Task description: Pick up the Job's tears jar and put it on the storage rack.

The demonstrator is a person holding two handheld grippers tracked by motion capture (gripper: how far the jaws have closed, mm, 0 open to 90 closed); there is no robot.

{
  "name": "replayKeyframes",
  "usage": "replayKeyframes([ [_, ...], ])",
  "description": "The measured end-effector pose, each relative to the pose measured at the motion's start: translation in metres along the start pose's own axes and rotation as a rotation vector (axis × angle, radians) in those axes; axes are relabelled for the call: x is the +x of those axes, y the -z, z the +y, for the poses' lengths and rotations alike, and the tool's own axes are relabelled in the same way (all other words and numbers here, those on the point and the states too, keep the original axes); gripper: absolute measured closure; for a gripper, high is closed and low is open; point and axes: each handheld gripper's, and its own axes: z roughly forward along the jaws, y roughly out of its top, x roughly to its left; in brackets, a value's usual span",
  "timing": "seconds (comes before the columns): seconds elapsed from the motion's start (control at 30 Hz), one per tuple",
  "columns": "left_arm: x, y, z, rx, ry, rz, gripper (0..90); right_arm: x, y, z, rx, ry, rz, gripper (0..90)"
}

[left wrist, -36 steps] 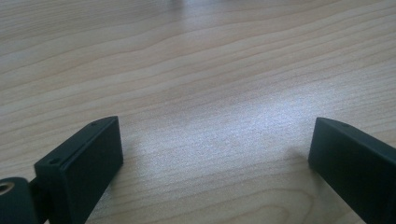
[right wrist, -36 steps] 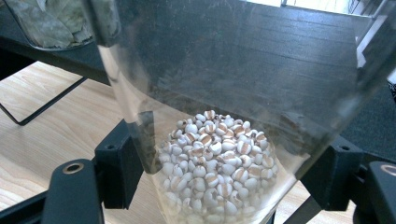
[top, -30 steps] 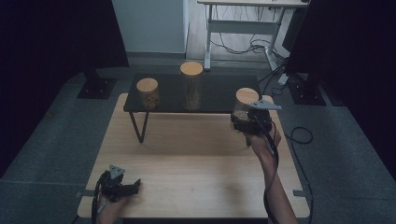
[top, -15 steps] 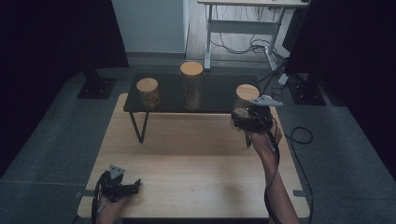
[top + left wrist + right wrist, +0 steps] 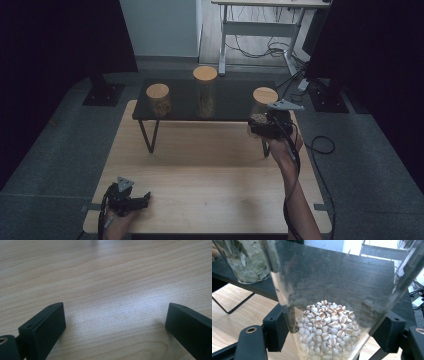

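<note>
The right gripper [image 5: 261,121] is clamped on a clear glass jar with a round wooden lid [image 5: 264,104]; in the right gripper view its two black jaws press on either side of the jar's lower wall, and the jar [image 5: 329,315] holds a heap of small white grains with brown creases at its bottom. In the high view this jar sits at the right end of a low black shelf on thin metal legs [image 5: 180,102], at its near edge, with the person's right hand [image 5: 282,147] and forearm reaching up to it from the lower edge of the picture.

Farther along the shelf stands a taller clear jar with a wooden lid [image 5: 205,92], near the middle and upright, and toward the left end a shorter clear jar with a wooden lid [image 5: 158,100], also upright; the three are well apart from each other. In the right gripper view a jar of dried pale leaves [image 5: 242,262] shows at the upper left, beyond the held one.

The shelf stands on the far part of a light wooden bench [image 5: 205,185]. The left gripper [image 5: 137,201] rests low at the near left corner of the bench, its jaws spread wide apart with bare wood grain between them.
</note>
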Motion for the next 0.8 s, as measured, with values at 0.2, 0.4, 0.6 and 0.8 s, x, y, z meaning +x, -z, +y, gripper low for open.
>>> replayKeyframes([
  [0.2, 0.000, 0.000, 0.000, 0.000, 0.000, -0.001, 2.5, 0.000, 0.003, 0.005, -0.002, 0.002, -0.004, 24.9],
  [0.4, 0.000, 0.000, 0.000, 0.000, -0.001, -0.001, 2.6, 0.001, 0.004, 0.009, -0.004, 0.005, -0.006, 24.9],
  [0.6, 0.000, 0.000, 0.000, -0.002, 0.001, -0.001, 2.6, 0.001, 0.007, 0.013, -0.010, 0.006, -0.007, 24.9],
  [0.8, 0.000, 0.000, 0.000, -0.005, 0.004, -0.002, 2.6, 0.002, 0.009, 0.017, -0.013, 0.007, -0.010, 24.9],
])
